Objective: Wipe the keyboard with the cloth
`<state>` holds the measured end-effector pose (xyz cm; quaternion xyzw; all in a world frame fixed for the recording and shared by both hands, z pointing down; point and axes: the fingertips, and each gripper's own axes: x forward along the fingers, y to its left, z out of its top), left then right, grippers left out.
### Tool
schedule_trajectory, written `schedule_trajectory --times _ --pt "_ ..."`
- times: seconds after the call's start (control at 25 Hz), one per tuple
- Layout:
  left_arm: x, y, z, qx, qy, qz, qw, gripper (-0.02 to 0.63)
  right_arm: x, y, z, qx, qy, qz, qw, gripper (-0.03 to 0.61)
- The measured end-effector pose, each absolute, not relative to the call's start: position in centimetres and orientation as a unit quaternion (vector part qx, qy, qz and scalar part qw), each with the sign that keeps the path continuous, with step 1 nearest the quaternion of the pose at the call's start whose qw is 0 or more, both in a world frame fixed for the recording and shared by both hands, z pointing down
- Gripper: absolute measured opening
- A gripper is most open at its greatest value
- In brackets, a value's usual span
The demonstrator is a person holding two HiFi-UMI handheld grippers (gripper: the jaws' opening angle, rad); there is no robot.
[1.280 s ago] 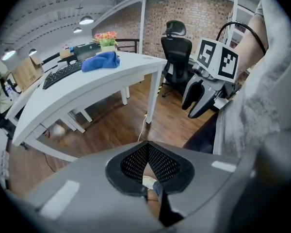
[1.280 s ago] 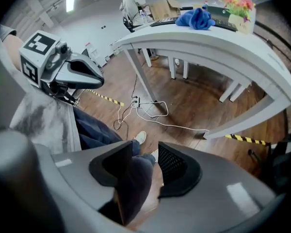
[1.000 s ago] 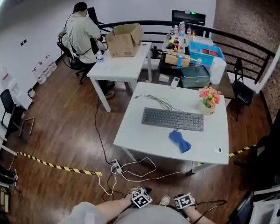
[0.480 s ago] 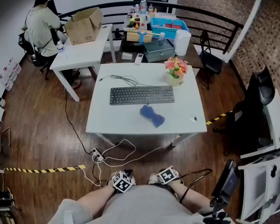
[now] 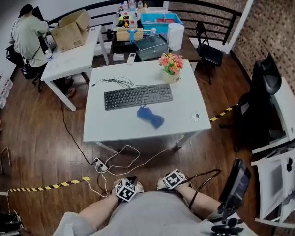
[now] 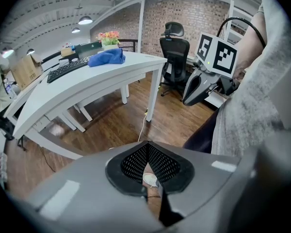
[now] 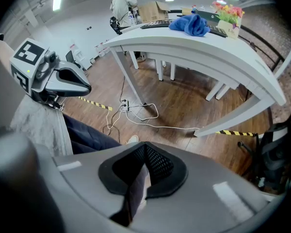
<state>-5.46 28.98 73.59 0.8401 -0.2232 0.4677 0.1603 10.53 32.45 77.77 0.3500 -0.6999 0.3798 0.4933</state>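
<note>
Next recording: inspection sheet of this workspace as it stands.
Surface: white square table, mostly bare.
Job's things: black keyboard on the far half; crumpled blue cloth just in front of it.
Clutter: pot of pink and orange flowers near the far right corner; small round object near the right edge.
Grippers: left gripper and right gripper both shut, empty, low at the operator's waist, off the table.
Cables: black keyboard cable on the tabletop; white cords and power strip on the floor.
Surroundings: black office chair, cardboard box on a second table, seated person.
</note>
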Motion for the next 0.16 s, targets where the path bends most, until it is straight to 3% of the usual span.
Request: schedule_trajectory --times 0.16 --pt "-5.05 29.21 73.56 0.840 -0.220 0.469 0.159 -0.006 10.83 31.98 77.54 0.349 -0.711 0.361 0.492 0.008"
